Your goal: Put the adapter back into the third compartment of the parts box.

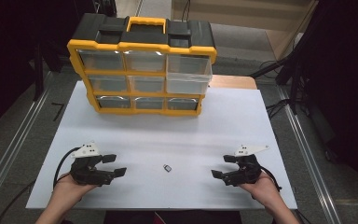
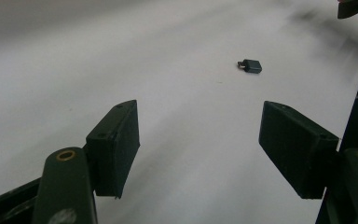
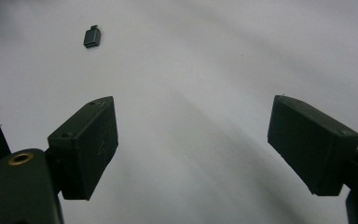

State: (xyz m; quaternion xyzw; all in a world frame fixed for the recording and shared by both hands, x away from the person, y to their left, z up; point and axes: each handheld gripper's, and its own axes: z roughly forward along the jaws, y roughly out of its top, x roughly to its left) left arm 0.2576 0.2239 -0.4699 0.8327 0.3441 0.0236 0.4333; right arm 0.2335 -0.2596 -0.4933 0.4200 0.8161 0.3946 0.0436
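**Black jaws wide on both sides, small dark part lying between them**

White tabletop (image 1: 168, 135) carries everything in the high view; the left gripper (image 1: 114, 165) sits at about 8 o'clock of the sheet, held from below in the person's left hand (image 1: 67, 186), its jaws pointing toward the middle; the right gripper (image 1: 223, 166) sits at about 4 o'clock, cradled in the right hand (image 1: 263, 186), its jaws pointing back toward the left one; both rest low over the table near the front edge, well apart from each other

The small dark part (image 1: 167, 168) lies flat on the white surface between the two grippers, roughly at 6 o'clock of the sheet, touched by neither; in the left gripper view it shows at about 1 o'clock beyond the jaws (image 2: 250, 66), a squat dark-grey block with a short stub at one end; in the right gripper view it lies at about 11 o'clock (image 3: 92, 37), again clear of the jaws

Left claw: spread wide, nothing but bare white table between its pads; right claw: likewise spread wide, with nothing between the pads

At 12 o'clock of the table stands a yellow and black organiser (image 1: 142, 70) with clear drawers in three rows; one clear drawer (image 1: 189, 77) at its right side juts forward from the front; the yellow handle (image 1: 146, 22) sits on top
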